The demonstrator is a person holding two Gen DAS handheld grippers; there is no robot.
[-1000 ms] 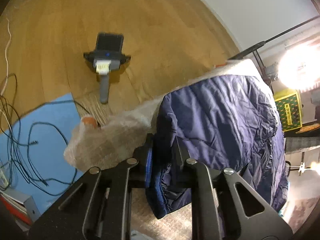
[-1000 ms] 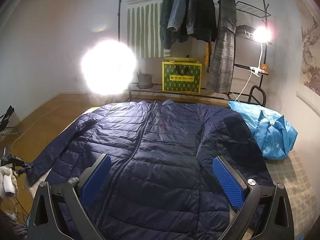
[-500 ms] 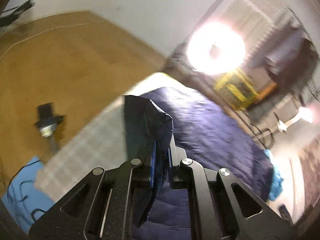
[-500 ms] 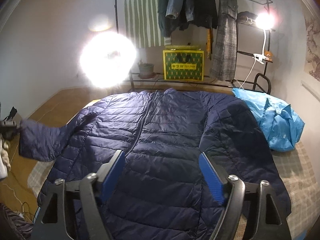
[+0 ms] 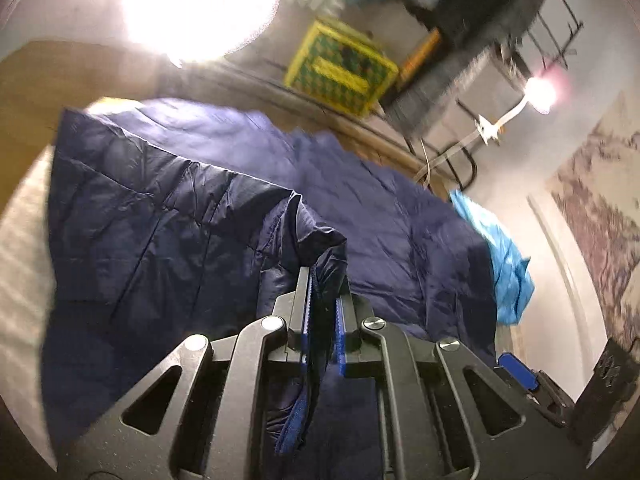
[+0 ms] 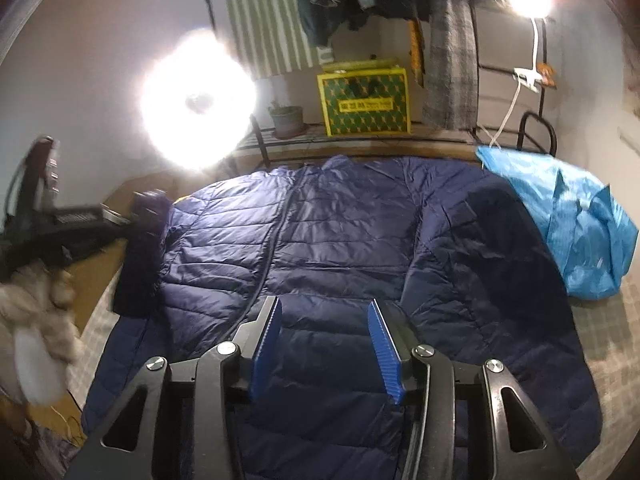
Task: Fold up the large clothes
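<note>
Left wrist view
Left gripper [image 5: 322, 300]: jaws clamped on a fold of dark blue fabric, the cuff end of the jacket's sleeve [image 5: 308, 240], which bunches up above the blue pads and hangs down between the fingers.
Jacket [image 5: 160, 216]: navy quilted, spread over the bed in front of the gripper, its lifted sleeve rising from the left part.
Bed cover [image 5: 20, 264]: pale, checked, showing at the left edge beside the jacket.
Blue bag [image 5: 504, 264]: bright blue, lying just beside the jacket's far right edge.
Yellow box [image 5: 340, 68]: green-patterned, on a low shelf beyond the bed; blurred.

Right wrist view
Right gripper [image 6: 326, 344]: jaws apart, nothing between the blue pads, hovering over the jacket's lower middle.
Jacket [image 6: 344, 240]: lies flat, front up, zip running down left of centre; its left sleeve [image 6: 140, 256] is raised at the bed's left edge.
Left gripper [image 6: 92, 220]: seen blurred at the far left, at the raised sleeve's top.
Blue bag [image 6: 576, 232]: on the bed right of the jacket, touching its shoulder.
Lamp [image 6: 196, 100]: a strong glare beyond the bed.
</note>
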